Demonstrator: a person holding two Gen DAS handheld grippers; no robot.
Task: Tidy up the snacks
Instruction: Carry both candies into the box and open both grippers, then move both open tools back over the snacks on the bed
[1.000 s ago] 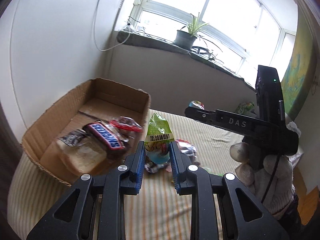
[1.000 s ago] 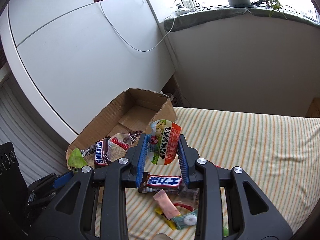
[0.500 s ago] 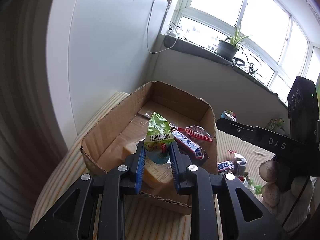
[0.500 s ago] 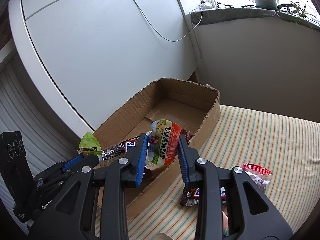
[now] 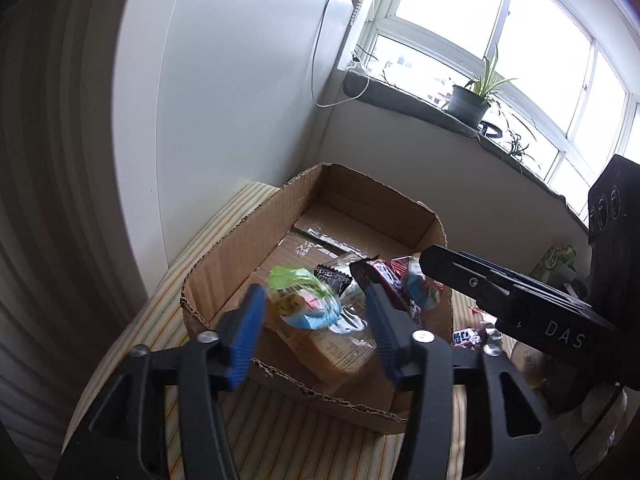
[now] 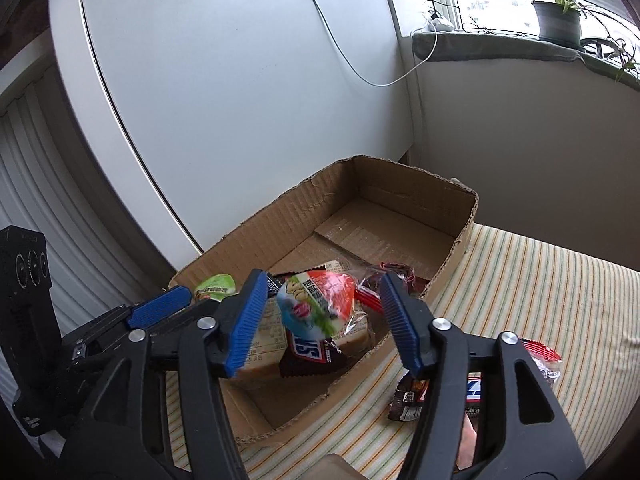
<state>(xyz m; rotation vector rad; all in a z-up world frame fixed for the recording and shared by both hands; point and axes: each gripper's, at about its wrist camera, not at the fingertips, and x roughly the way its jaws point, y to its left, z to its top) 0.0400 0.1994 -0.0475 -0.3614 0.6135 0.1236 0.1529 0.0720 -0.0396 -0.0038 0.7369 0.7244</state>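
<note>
Striped bed surface [image 6: 540, 280], snack drop into cardboard box [image 5: 248, 240].
Both left tongs [image 5: 316, 320] and right tongs [image 6: 324, 320] have just opened, freeing green packet [image 5: 302, 300] and red-green packet [image 6: 318, 300] above the box; a late sideways swing could clip its wall or fling packets outside.

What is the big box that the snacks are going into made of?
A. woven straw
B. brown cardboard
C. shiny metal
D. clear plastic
B: the box has brown corrugated walls with torn, ragged edges, and snack packets lie on its cardboard floor.
</note>
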